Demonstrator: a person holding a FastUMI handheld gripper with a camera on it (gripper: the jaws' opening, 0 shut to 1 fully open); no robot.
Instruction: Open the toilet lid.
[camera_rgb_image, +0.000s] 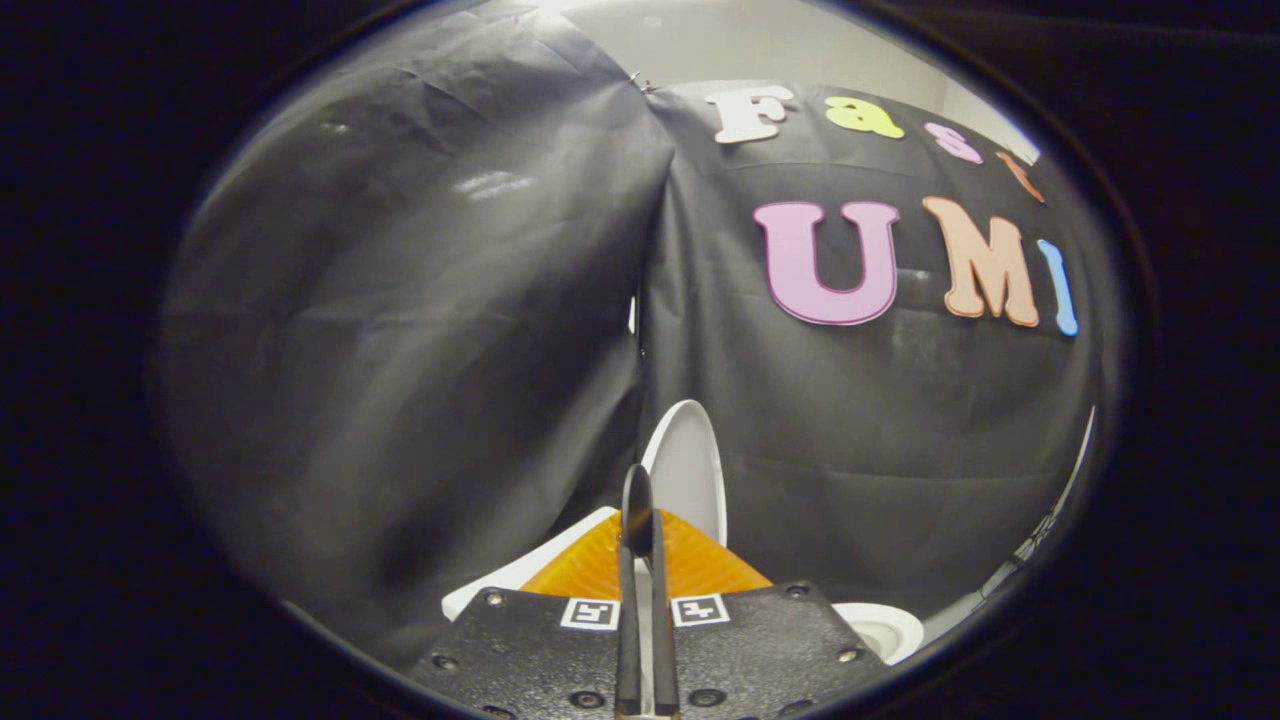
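Item one, nearest: the claw (640, 520). We see its two fingers pressed together edge to edge, slim flat blades rising to a rounded tip, with nothing caught between them, so we record it as closed and empty. Behind the fingers sits a dark, matte mounting plate with screw heads and two small square printed markers (645, 611), and an orange ribbed wedge (690, 570), plastic by the look of it, with fine ridges.

Item two, just beyond the fingertips: the toilet lid (692, 465). It is a smooth, glossy white oval, hard plastic we judge, standing upright or close to it, its rim rounded. The fingertips overlap its lower edge in the view; whether they touch it we cannot tell.

Item three, below the lid to either side of the plate: the toilet (885, 628), white, glazed, curved at the rim.

Item four, farthest: the booth wall (400, 330), black cloth, creased, faintly shiny, meeting at a corner seam behind the lid.

Risks, as we judge them: the lid looks raised already, so the chief hazard is that it falls back if it is not past its balance point when the claw withdraws. A slick lid against narrow closed fingers could also slip sideways. Pushing too far could drive the lid into the cloth.
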